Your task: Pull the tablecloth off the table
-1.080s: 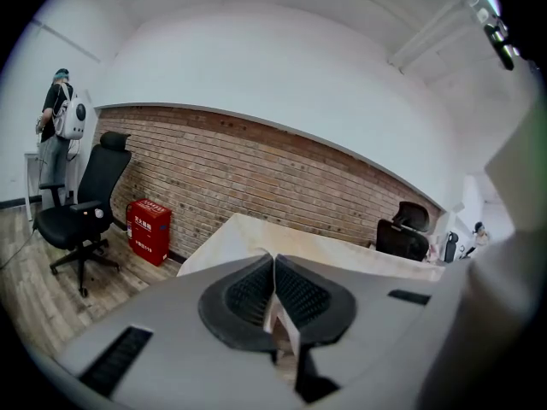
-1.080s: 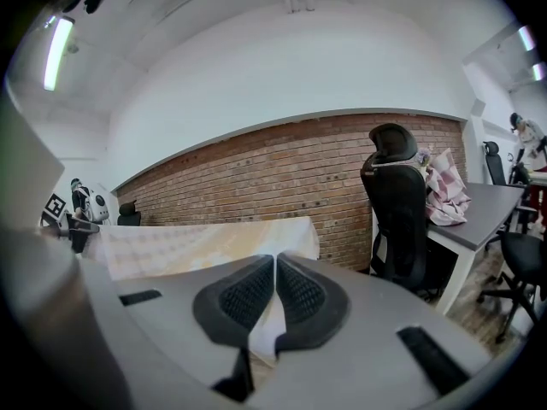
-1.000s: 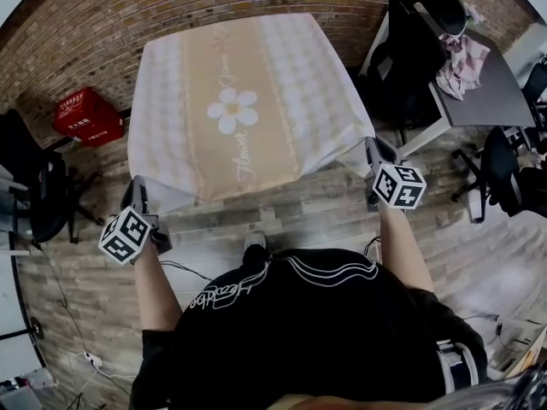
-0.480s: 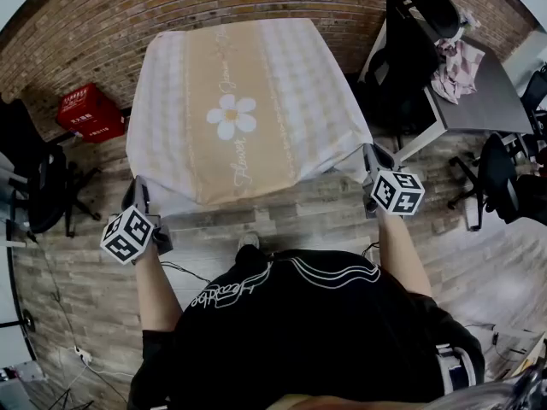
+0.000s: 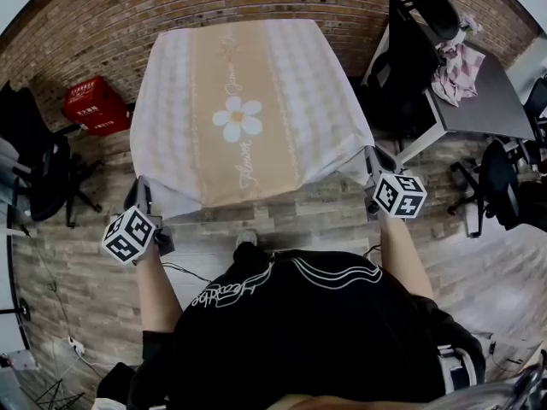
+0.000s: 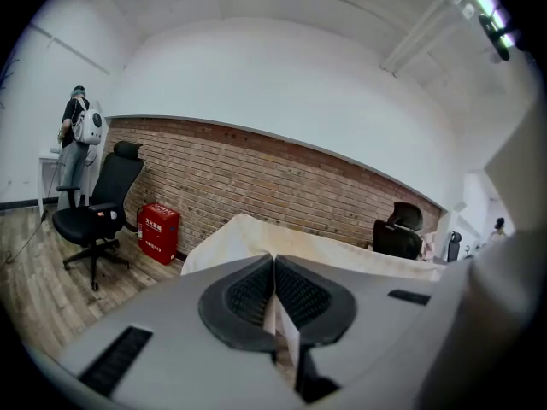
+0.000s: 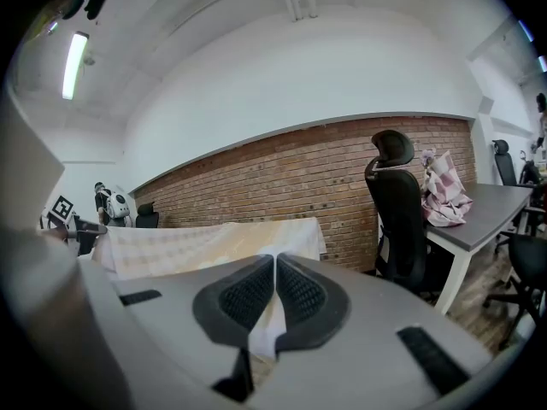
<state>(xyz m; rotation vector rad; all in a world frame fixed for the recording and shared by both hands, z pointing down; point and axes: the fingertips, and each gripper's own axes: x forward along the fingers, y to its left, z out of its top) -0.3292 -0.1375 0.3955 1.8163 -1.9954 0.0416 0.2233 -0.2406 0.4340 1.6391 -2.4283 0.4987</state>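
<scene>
A beige and white checked tablecloth [image 5: 239,109] with a daisy print covers a square table against the brick wall. My left gripper [image 5: 141,196] is shut on the cloth's near left corner [image 6: 282,327]. My right gripper [image 5: 373,162] is shut on the near right corner [image 7: 267,331]. Both corners are lifted off the table edge and stretched towards me. In the left gripper view the cloth [image 6: 282,250] runs away from the jaws to the table; the right gripper view shows the cloth [image 7: 205,242] the same way.
A red crate [image 5: 96,105] stands on the floor left of the table. A black office chair [image 5: 38,173] is at the far left. Another black chair [image 5: 410,49] and a grey desk [image 5: 491,92] with a pink cloth [image 5: 457,58] stand to the right. My foot [image 5: 248,242] is on the wooden floor.
Both grippers keep their hold on the corners. The near edge of the cloth has been drawn a little further towards me and the view has shifted slightly.
</scene>
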